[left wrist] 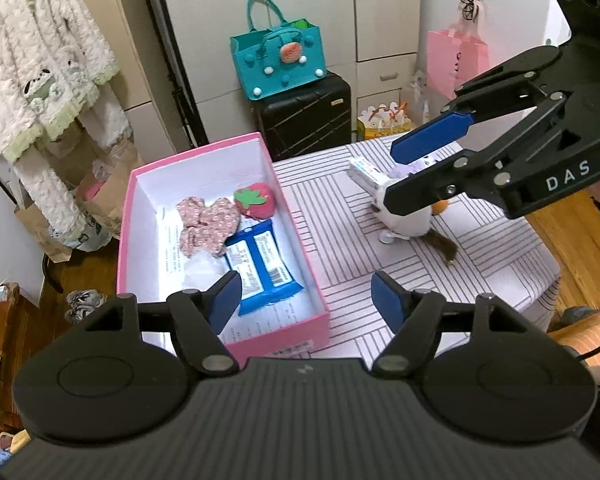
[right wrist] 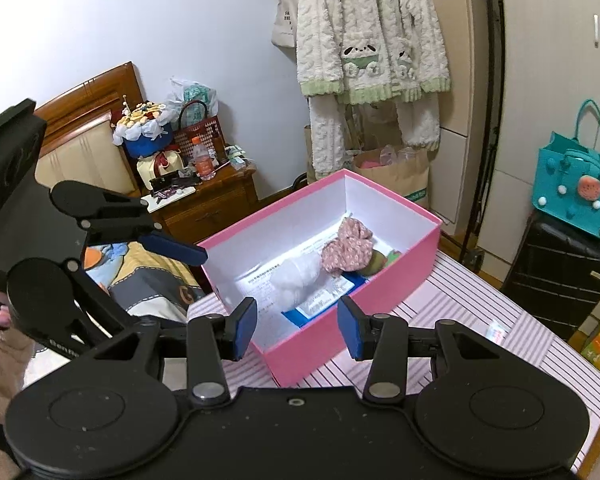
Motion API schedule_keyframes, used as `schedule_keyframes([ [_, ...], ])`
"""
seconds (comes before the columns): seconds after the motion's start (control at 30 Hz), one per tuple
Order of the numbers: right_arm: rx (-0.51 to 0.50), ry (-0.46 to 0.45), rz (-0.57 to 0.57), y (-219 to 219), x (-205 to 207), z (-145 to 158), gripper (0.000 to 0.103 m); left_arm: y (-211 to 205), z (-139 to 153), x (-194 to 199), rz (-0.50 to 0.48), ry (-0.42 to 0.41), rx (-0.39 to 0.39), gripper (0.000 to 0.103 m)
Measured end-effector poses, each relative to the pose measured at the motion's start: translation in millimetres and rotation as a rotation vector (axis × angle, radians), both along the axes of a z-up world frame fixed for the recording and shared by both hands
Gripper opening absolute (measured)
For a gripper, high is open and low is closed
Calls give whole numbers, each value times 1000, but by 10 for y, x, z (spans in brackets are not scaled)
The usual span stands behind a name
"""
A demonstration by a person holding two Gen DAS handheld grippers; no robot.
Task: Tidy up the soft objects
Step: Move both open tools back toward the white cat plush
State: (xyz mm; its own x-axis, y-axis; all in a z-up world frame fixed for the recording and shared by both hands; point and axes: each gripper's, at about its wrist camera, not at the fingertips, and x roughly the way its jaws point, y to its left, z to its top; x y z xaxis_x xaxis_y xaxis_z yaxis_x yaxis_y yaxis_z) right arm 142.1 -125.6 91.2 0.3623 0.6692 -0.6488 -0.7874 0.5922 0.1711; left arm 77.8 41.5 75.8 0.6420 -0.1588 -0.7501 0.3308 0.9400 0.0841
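A pink box point(left wrist: 300, 240) point(right wrist: 404, 280) stands on the striped table. It holds a floral cloth point(left wrist: 208, 226) point(right wrist: 346, 252), a strawberry plush point(left wrist: 256, 200), a blue wipes pack point(left wrist: 260, 264) and a white soft wad point(right wrist: 296, 280). My left gripper point(left wrist: 306, 300) is open and empty above the box's near right corner. My right gripper point(right wrist: 296, 326) is open and empty; in the left wrist view the right gripper point(left wrist: 392, 172) hangs over a small white plush toy point(left wrist: 404, 220) and a small tissue pack point(left wrist: 366, 174) on the table.
A black suitcase point(left wrist: 304, 120) with a teal bag point(left wrist: 278, 60) stands behind the table. A pink bag point(left wrist: 454, 60) hangs at the back right. Fleece pyjamas point(right wrist: 364, 40) hang by the wardrobe. A wooden nightstand point(right wrist: 212, 204) and bed lie to the left.
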Motion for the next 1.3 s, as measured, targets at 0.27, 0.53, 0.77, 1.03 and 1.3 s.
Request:
schedule_keyframes([
  [0.27,4,-12,-17,-338,-222,-89,52,-274,-31,-85,-49,19,7,74],
  [0.53,16,16,-36,-689,-383,-361,55,-550,-209,-106,-105,65,9,75],
  [0.77,-12,58,-86,-991,-433,-691,56,-693,-479,-6,-107,105,-34,75],
  [1.03,2,89,-126,-1257,-343,-1079,58,-899,-641,140,-133,97,-60,75],
  [1.3,18,40,-164,-1258,-196,-1435,61,-1072,-831,340,-146,47,-119,75],
])
